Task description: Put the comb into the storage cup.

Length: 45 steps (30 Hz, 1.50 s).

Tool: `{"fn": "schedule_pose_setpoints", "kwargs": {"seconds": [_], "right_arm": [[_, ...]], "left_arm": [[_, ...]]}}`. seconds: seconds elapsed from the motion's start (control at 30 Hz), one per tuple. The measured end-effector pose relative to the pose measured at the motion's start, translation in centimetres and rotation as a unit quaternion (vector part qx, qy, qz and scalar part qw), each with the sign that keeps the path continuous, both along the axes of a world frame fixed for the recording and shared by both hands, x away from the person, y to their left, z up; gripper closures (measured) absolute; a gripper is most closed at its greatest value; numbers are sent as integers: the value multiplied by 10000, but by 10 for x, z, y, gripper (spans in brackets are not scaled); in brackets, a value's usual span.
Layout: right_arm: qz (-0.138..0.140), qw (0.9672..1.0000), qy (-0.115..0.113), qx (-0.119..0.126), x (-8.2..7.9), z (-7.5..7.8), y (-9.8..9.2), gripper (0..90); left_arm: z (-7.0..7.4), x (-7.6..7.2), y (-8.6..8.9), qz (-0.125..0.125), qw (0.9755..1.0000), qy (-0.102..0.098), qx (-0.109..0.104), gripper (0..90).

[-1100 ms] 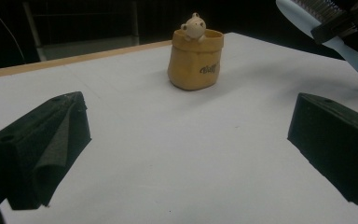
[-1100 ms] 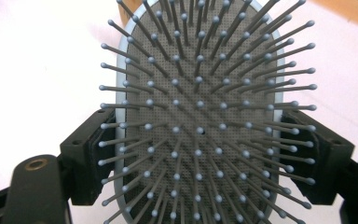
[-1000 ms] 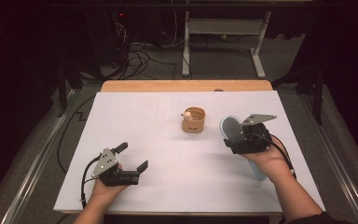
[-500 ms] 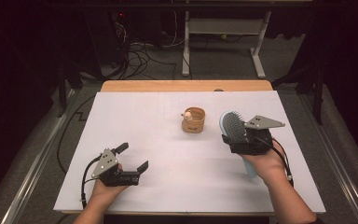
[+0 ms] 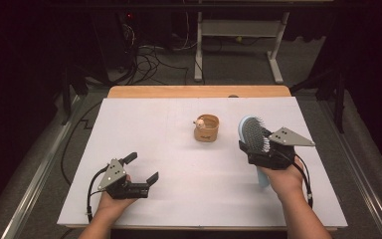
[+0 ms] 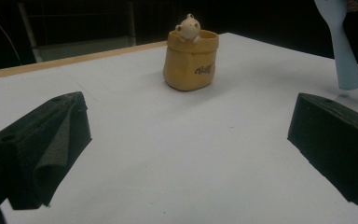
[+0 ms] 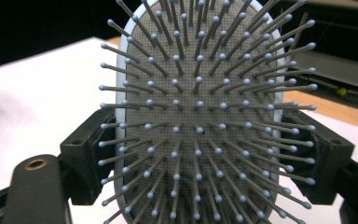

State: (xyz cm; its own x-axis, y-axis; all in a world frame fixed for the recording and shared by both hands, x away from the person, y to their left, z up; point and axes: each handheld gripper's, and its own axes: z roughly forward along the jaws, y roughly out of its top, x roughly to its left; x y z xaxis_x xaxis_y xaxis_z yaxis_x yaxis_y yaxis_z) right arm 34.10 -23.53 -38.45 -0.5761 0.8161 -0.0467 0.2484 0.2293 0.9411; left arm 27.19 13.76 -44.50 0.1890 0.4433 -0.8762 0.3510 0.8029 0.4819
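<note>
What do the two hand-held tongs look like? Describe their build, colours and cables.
Both tongs, left and right, are black, each with two blocky black jaws faced in dark foam-like padding. A grey three-cornered plate with small dark spots tops each. A black cable trails from each body. The forearms are bare, with no sleeves showing.

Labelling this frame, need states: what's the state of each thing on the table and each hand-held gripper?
Hairbrush: clamped at the head, lifted, bristles facing the right gripper view's camera, handle hanging down.
Right hand-held gripper: shut on hairbrush.
Left hand-held gripper: open, nothing between its jaws, low over the table.
Yellow pot: upright on the table, small figure at its rim, untouched.
</note>
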Motion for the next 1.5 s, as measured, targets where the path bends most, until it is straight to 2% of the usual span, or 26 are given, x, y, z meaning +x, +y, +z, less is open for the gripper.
{"fn": "schedule_pose_setpoints", "kwargs": {"seconds": [0.33, 0.9, 1.1, 1.5], "right_arm": [[-47, 9989, -279, 384, -5, -3, -5, 207], [-93, 9961, -531, 695, -15, -14, -13, 207], [-80, 9954, -617, 731, -15, -12, -13, 207], [-84, 9958, -574, 706, -9, -6, -6, 206]], "left_arm": [[2, -2, 0, 20, 10000, 38, -59, 3], [1, -2, 0, -10, 10000, 28, -26, 3], [1, -2, 1, 0, 10000, 30, -32, 3], [1, -1, 2, 10, 10000, 38, -47, 3]]}}
